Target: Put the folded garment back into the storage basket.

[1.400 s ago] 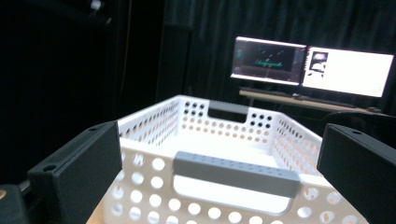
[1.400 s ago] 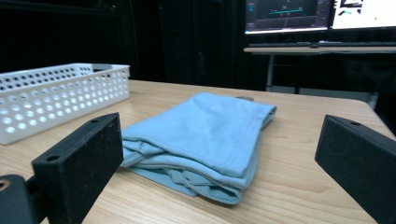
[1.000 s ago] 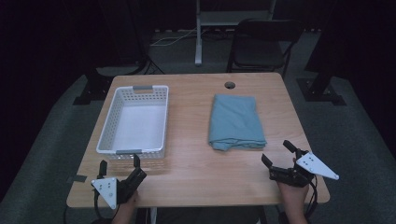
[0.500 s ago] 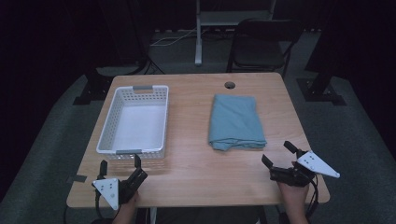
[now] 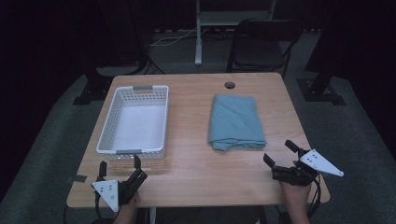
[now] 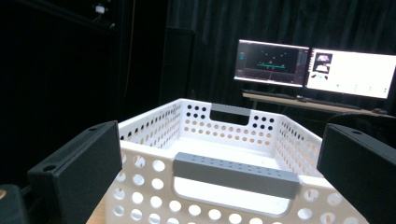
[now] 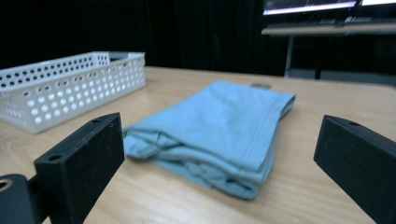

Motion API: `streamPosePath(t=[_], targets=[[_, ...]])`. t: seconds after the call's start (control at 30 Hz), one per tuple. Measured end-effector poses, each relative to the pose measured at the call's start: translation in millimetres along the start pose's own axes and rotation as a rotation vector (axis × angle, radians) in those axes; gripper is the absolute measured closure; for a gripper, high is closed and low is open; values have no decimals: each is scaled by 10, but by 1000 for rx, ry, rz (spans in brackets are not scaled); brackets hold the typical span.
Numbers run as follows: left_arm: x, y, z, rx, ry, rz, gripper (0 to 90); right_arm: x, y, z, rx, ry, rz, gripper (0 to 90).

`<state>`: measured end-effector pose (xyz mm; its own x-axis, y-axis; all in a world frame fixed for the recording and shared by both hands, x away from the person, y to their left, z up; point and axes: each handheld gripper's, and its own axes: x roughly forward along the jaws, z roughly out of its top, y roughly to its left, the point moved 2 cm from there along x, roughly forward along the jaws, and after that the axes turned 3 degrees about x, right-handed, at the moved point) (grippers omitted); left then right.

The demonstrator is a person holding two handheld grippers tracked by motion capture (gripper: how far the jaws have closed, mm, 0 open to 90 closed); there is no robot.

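A folded light-blue cloth [image 5: 236, 122] lies on the right half of the wooden table [image 5: 196, 163]; the right gripper view has this cloth [image 7: 215, 126] close ahead, between its wide-apart jaws. A white perforated basket [image 5: 135, 120] with grey handles sits on the left half, and looks bare inside. My left gripper [image 5: 119, 167] rests open near the front left edge, just short of the basket's near wall [image 6: 233, 186]. My right gripper [image 5: 279, 153] stands open at the front right, a little before the cloth's near corner. Neither holds anything.
A round cable hole [image 5: 229, 85] sits at the table's far edge. Behind the table stand a dark folding chair [image 5: 261, 44] and a metal stand [image 5: 201, 32]. Two lit monitors [image 6: 317, 65] glow on a desk far beyond the basket.
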<state>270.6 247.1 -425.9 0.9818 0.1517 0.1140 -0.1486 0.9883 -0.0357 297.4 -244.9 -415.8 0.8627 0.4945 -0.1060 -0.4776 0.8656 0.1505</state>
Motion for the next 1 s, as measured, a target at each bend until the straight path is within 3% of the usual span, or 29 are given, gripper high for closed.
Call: streamPosePath(t=[0.13,0.43,0.57,0.77,0.87,1.0], targets=[[1,-12,-1,5,-2,3,12,-34,-29,122,-14,-18,-22,20],[13,-4,0,-6,10,10,12,-51,-61,510,-33,-91,-19,20],[12,-7,0,-3,6,6,12,-2,-49,784,-64,-111,-4,21],[12,-6,0,-4,7,1,12,127,-17,986,-77,-75,16,35],[13,-5,0,-7,9,-2,12,259,-24,1050,-64,-20,30,36],[22,-7,0,-12,14,9,12,368,-44,1084,-45,-2,43,36]])
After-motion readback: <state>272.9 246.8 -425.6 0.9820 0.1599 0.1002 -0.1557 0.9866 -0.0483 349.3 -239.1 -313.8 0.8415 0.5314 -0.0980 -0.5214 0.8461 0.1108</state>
